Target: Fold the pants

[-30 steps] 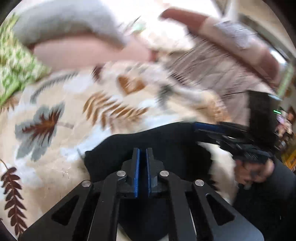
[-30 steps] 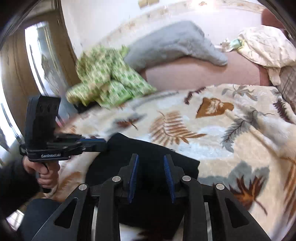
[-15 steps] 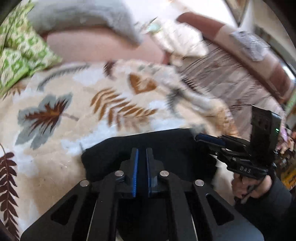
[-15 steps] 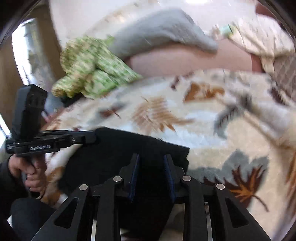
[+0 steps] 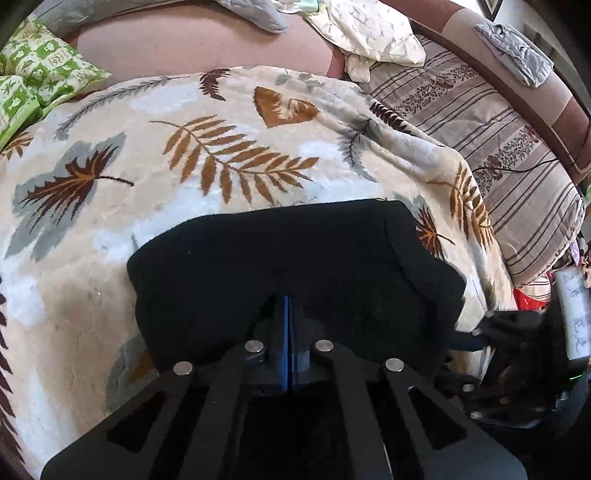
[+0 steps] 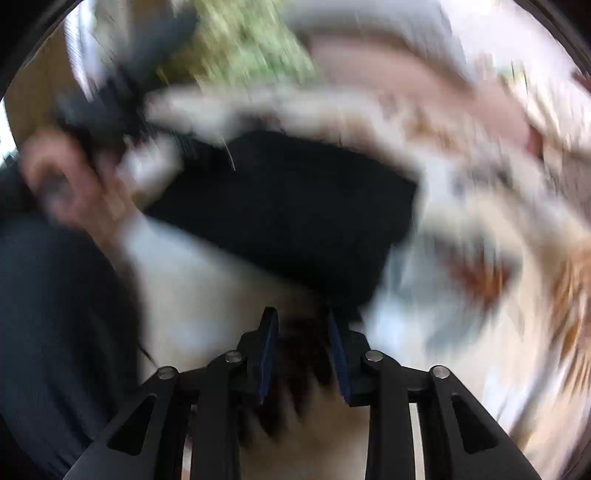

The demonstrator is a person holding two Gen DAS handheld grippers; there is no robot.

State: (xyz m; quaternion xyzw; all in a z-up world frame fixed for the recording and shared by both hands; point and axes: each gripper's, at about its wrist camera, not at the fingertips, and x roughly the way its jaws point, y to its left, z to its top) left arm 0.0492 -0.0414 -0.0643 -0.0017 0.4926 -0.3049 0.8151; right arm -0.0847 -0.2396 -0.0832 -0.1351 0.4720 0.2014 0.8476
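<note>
The black pants lie folded into a compact rectangle on the leaf-patterned blanket. My left gripper is shut, its blue pads pressed together over the near edge of the pants; whether cloth is pinched between them is hidden. In the blurred right wrist view the pants lie ahead of my right gripper, which is open and empty above the blanket, clear of the near edge. The left gripper and its hand show at the upper left there. The right gripper shows dark at the lower right of the left view.
A green patterned pillow lies at the far left. A grey cushion and a cream cloth lie at the back. A striped cover drapes the right side. The blanket's edge drops off at the right.
My right gripper has pulled back off the pants toward the near edge and is swinging fast, blurring its view. My left gripper stays shut over the pants and has tipped down.
</note>
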